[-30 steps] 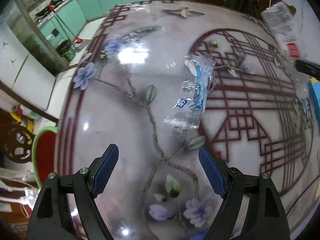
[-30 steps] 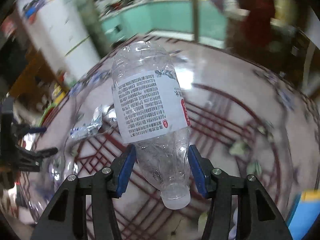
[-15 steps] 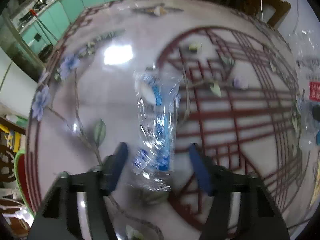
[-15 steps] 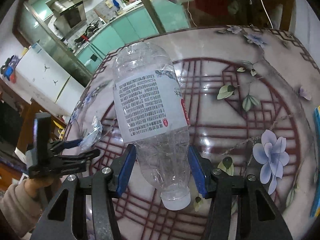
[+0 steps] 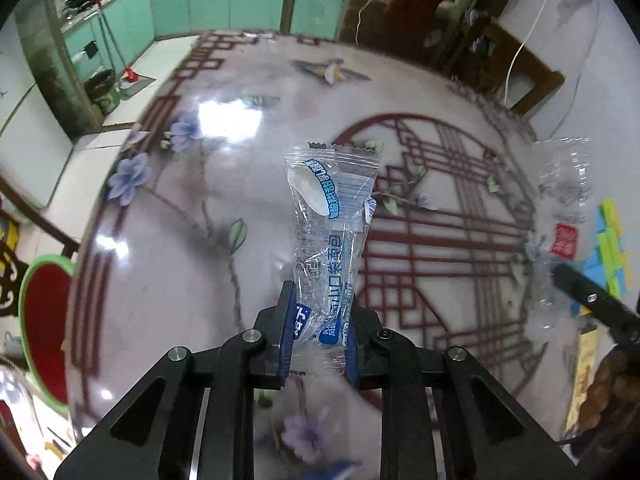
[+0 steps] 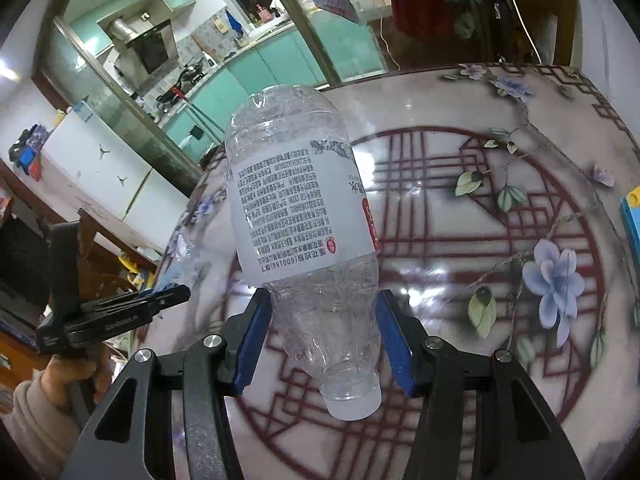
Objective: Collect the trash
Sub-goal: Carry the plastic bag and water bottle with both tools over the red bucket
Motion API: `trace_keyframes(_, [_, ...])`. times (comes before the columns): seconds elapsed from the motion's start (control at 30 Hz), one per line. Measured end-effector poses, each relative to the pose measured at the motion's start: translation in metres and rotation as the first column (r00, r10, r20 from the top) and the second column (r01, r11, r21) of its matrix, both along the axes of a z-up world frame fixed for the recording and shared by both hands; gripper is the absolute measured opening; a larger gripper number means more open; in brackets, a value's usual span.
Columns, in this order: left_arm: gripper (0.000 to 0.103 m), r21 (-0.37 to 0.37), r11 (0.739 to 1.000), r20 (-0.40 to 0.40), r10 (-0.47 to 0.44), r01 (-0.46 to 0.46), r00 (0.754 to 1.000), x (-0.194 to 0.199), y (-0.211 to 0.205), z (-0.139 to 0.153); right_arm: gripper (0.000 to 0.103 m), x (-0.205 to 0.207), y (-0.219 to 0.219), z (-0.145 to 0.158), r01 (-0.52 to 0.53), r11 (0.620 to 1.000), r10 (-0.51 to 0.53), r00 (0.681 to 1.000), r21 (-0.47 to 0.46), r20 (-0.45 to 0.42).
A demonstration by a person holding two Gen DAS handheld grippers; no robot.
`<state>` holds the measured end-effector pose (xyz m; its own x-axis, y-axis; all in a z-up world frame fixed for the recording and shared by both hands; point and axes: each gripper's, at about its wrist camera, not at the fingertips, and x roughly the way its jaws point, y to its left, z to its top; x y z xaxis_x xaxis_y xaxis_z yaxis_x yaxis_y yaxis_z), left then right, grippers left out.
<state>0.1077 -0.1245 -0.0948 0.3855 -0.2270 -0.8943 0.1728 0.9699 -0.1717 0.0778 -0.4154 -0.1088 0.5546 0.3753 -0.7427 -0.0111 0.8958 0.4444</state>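
A clear plastic wrapper (image 5: pixel 334 236) with blue print stands up from my left gripper (image 5: pixel 318 330), whose blue pads are shut on its lower end, above the patterned table (image 5: pixel 192 208). My right gripper (image 6: pixel 322 334) is shut on a crumpled clear plastic bottle (image 6: pixel 300 216) with a white label, cap end toward the camera, held over the table (image 6: pixel 480 216). In the right wrist view the left gripper (image 6: pixel 176 294) shows at the left, held by a hand (image 6: pixel 76 372). The bottle (image 5: pixel 560 208) appears at the right edge of the left wrist view.
The round table carries a red lattice and flower pattern. A red stool with a green rim (image 5: pixel 44 320) stands left of the table. Bright blocks (image 5: pixel 610 248) lie at its right edge; a blue one (image 6: pixel 631 220) shows in the right wrist view. Green kitchen cabinets (image 5: pixel 180 4) lie beyond.
My left gripper came down around the wrapper lying on the table, shut on it and lifted it. My right gripper kept hold of the bottle while shifting and rolling.
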Motion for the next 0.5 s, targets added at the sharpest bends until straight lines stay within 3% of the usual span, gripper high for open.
trace_keyframes(0.23, [0.02,0.038,0.999,0.059,-0.027,0.025,0.998,-0.042,0.013,0.026,0.052,-0.035,0.041,0.024,-0.02,0.999,0.022,0.999,-0.042,0.04])
trace_keyframes(0.5, [0.02,0.018,0.998,0.102,-0.066,0.065,0.993,-0.067,0.04,0.037,0.052,-0.071,0.077,0.038,0.006,0.998,-0.003,0.999,-0.062,0.043])
